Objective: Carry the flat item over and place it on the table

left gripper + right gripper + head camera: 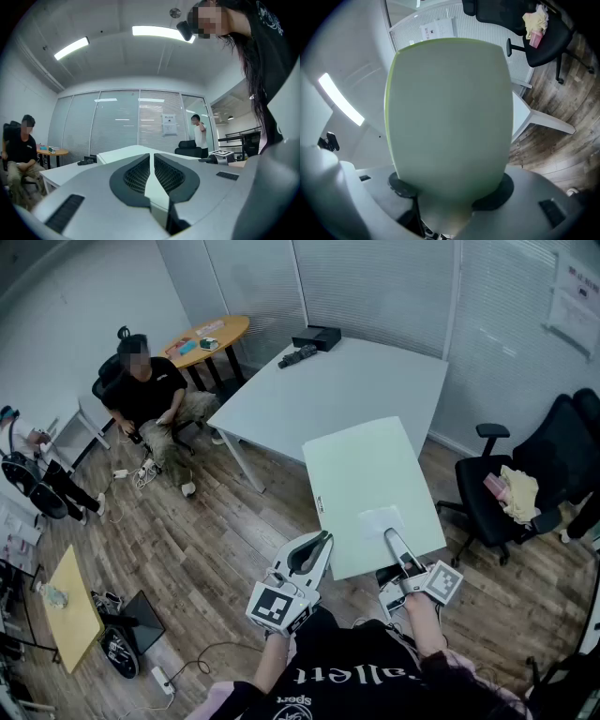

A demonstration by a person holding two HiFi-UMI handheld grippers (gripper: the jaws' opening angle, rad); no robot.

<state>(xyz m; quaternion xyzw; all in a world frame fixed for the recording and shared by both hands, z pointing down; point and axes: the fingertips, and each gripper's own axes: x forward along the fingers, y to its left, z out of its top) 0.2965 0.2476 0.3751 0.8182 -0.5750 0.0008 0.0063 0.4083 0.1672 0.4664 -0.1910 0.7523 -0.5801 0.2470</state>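
Pale green flat rectangular board (370, 488) held level above the wooden floor (187, 549), just near of the white bench (328, 390). The left gripper (321, 539) is clamped on its left edge and the right gripper (390, 536) on its near edge.

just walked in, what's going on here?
A person holds a pale green flat board level, with a tool in each hand. The right tool clamps its near edge, and the left tool clamps its near left corner. The board hangs over the floor, short of the white table ahead, not yet set down.
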